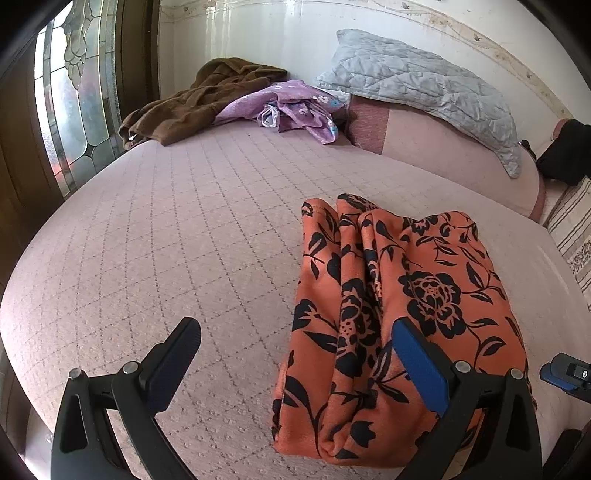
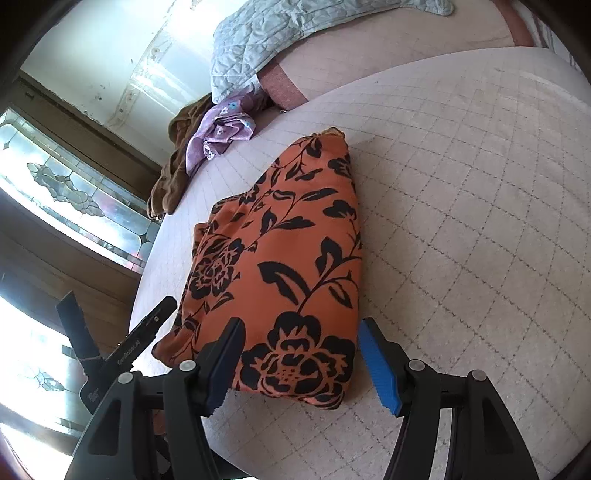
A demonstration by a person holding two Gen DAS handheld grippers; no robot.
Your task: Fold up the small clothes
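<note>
A folded orange garment with black flowers (image 1: 424,280) (image 2: 288,240) lies flat on the pink quilted bed (image 1: 166,221) (image 2: 461,221). My left gripper (image 1: 295,350) is open wide just above it; its right blue pad hangs over the cloth and its left finger over bare bedcover. My right gripper (image 2: 301,339) is open too and straddles the near end of the garment, with a small gap between the blue pad and the cloth edge. Each gripper shows at the edge of the other's view: the left gripper (image 2: 140,339) and part of the right gripper (image 1: 569,373).
At the head of the bed lie a brown garment (image 1: 192,107) (image 2: 173,173), a purple flowered bundle (image 1: 295,107) (image 2: 221,133) and a grey quilted pillow (image 1: 417,85) (image 2: 266,33). A stained-glass window (image 1: 74,92) borders the bed's far side. A striped cushion (image 1: 572,229) sits at the right.
</note>
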